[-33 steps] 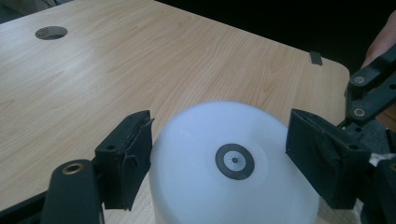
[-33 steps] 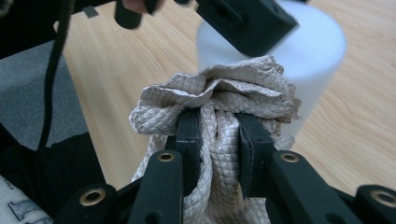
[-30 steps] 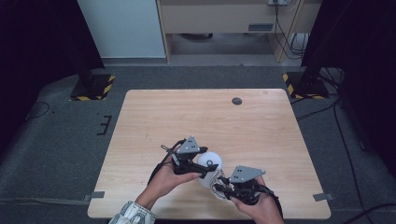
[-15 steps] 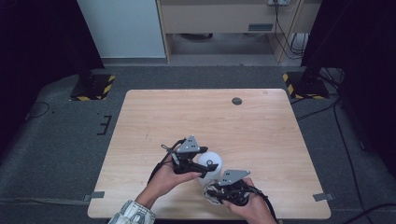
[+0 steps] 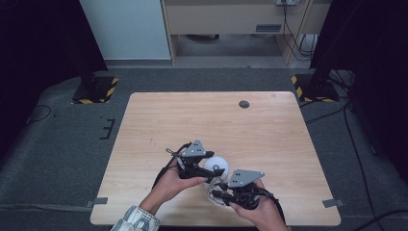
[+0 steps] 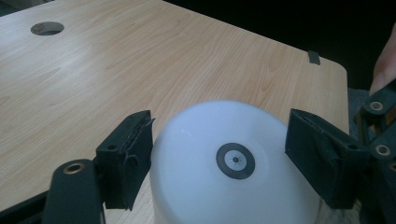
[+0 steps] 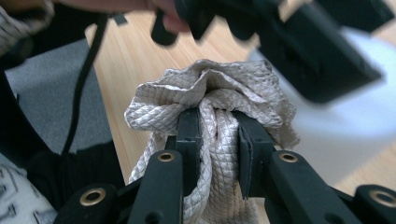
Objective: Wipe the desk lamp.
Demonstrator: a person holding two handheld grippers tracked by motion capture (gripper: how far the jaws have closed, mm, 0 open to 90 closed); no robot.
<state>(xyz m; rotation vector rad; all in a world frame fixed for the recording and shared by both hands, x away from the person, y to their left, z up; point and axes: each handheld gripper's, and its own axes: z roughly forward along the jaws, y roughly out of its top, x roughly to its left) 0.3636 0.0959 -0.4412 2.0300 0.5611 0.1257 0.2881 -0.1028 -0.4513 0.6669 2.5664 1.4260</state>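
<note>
From above, the white cup point(image 5: 216, 166) stands upside down near the desk's point(image 5: 159, 115) front edge. My left gripper point(image 6: 219, 154) straddles it, jaws apart. My right gripper point(image 7: 218, 140) clenches the quilted cloth point(image 7: 210, 88) beside it.

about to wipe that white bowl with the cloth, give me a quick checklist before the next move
1. Cloth gripped by the right gripper: ok, its fingers are shut on a bunched fold.
2. Left gripper around the white bowl: ok, a finger on each side of the upturned bowl; whether the pads press it, cannot tell.
3. Bowl resting on the table: cannot tell, its rim is out of sight.
4. Cloth touching the bowl: cannot tell, close beside it in the right gripper view.
5. Loose cloth clear of the left fingers: cannot tell, they blur just above it.
</note>
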